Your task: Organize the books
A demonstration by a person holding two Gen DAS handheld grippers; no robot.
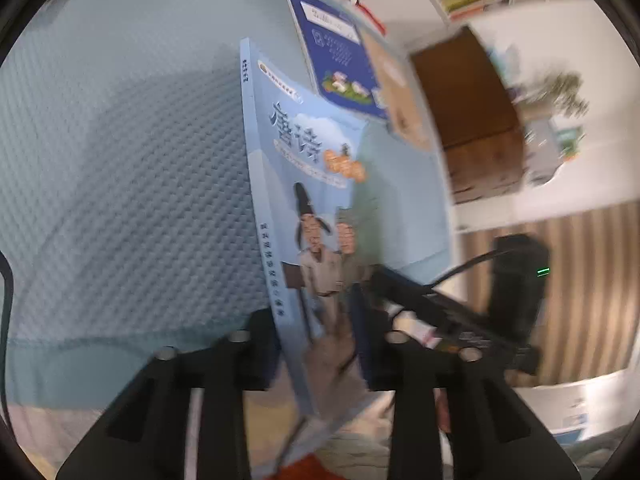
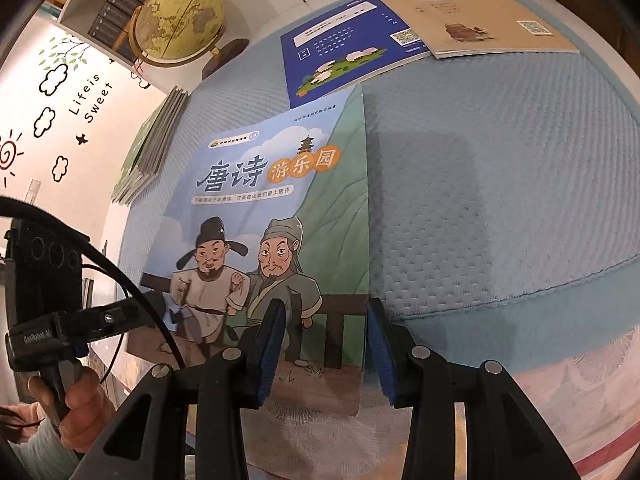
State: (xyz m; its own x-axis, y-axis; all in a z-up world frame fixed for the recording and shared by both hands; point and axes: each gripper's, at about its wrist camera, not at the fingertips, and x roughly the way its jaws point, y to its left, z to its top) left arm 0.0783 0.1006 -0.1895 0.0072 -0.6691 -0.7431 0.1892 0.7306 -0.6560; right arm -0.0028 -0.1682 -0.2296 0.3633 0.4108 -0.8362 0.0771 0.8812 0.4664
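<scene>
Our left tongs (image 1: 316, 344) grip the poetry book (image 2: 272, 216); our right tongs (image 2: 326, 344) gape around its edge. Blue book (image 2: 340, 48) at twelve o'clock.

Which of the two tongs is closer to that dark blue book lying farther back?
Hard to tell. Both tongs, left and right, sit at the poetry book; the dark blue book lies beyond its far end.
</scene>
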